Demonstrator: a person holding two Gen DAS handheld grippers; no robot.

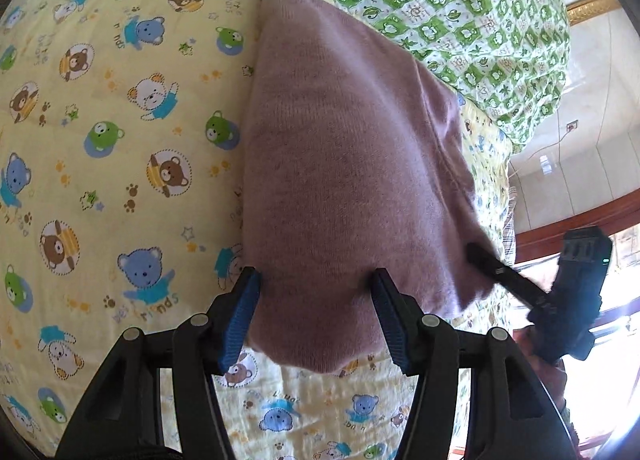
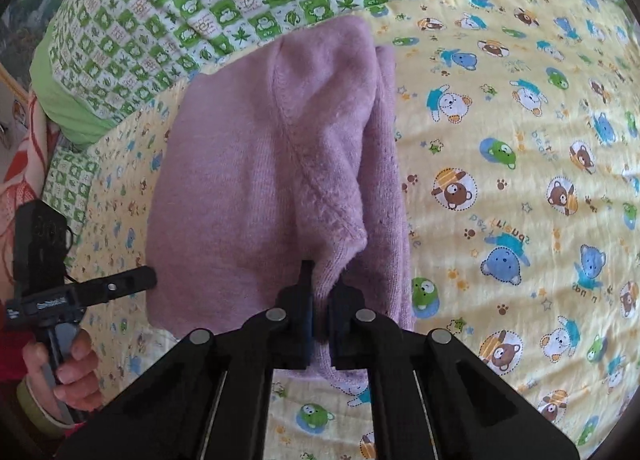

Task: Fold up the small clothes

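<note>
A mauve knitted garment [image 1: 344, 164] lies folded lengthwise on the yellow bear-print bed sheet [image 1: 120, 120]. My left gripper [image 1: 315, 274] stands open over the garment's near end, with its blue pads [image 1: 240, 312] on either side of the cloth and not pressing it. The right gripper [image 1: 476, 252] comes in from the right at the garment's near right corner. In the right wrist view the right gripper [image 2: 322, 292] is shut on a raised fold of the garment [image 2: 248, 180]. The left gripper [image 2: 146, 274], held by a hand [image 2: 68, 372], points at the garment's left edge.
A green-and-white patterned quilt [image 1: 460, 0] is bunched along the far side of the bed, touching the garment's far end. The bed edge, pale floor [image 1: 592, 108] and a wooden frame [image 1: 580, 220] lie to the right. An orange patterned blanket [image 2: 24, 164] sits at the far left.
</note>
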